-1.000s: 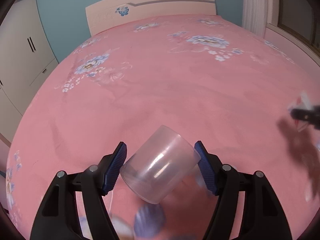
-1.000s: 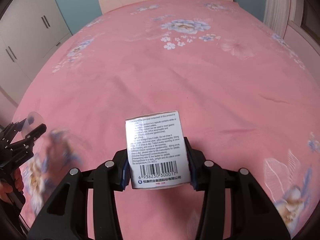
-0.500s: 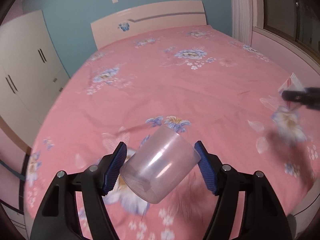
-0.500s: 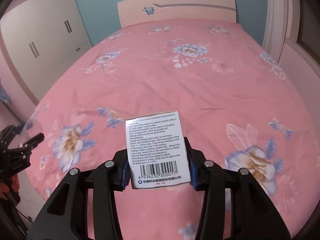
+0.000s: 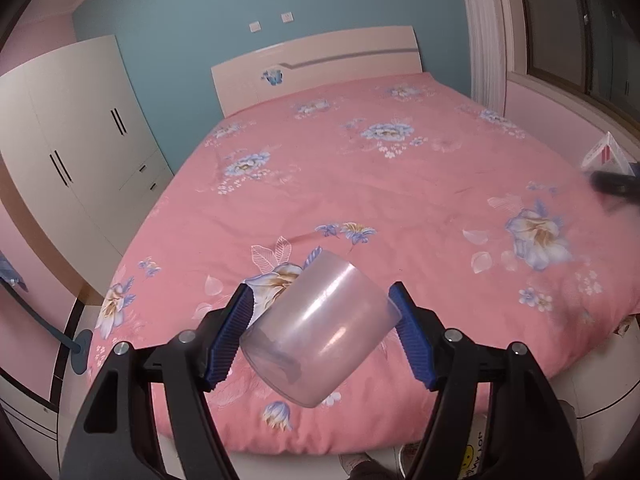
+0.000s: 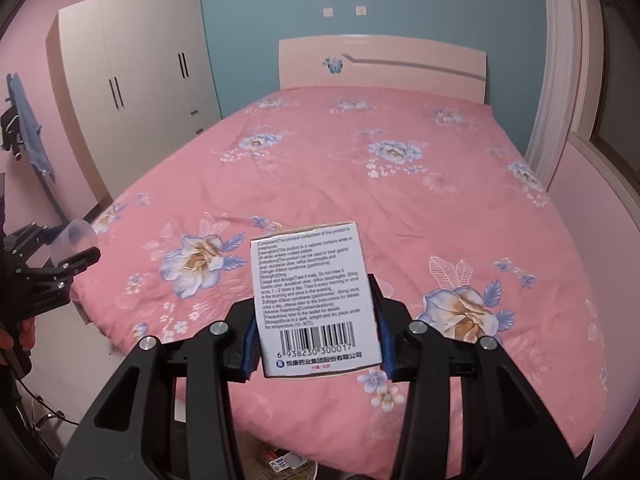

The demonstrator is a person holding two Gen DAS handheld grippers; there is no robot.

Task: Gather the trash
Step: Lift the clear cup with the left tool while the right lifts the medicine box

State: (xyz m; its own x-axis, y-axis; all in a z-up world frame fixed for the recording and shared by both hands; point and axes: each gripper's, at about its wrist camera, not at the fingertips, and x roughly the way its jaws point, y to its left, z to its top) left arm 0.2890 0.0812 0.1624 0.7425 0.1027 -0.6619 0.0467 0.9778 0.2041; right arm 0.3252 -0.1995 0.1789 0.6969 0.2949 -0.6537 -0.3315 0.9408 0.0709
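Note:
My left gripper (image 5: 322,332) is shut on a clear plastic cup (image 5: 320,328), tilted with its rim toward me, held above the foot of the pink floral bed (image 5: 360,184). My right gripper (image 6: 316,336) is shut on a white medicine box (image 6: 314,300) with printed text and a barcode, held upright above the bed's foot. The left gripper with the cup (image 6: 74,238) shows at the left edge of the right wrist view. The right gripper and box (image 5: 604,156) show blurred at the right edge of the left wrist view.
A white wardrobe (image 6: 140,80) stands left of the bed. The headboard (image 6: 380,68) is against the teal wall. A window ledge (image 5: 560,116) runs along the right. Floor clutter (image 6: 284,460) lies below the bed's foot. A blue cloth (image 6: 30,128) hangs at left.
Both grippers have pulled back and up from the bed, still holding the cup and the box. The whole bed, the wardrobe and the floor edge now show.

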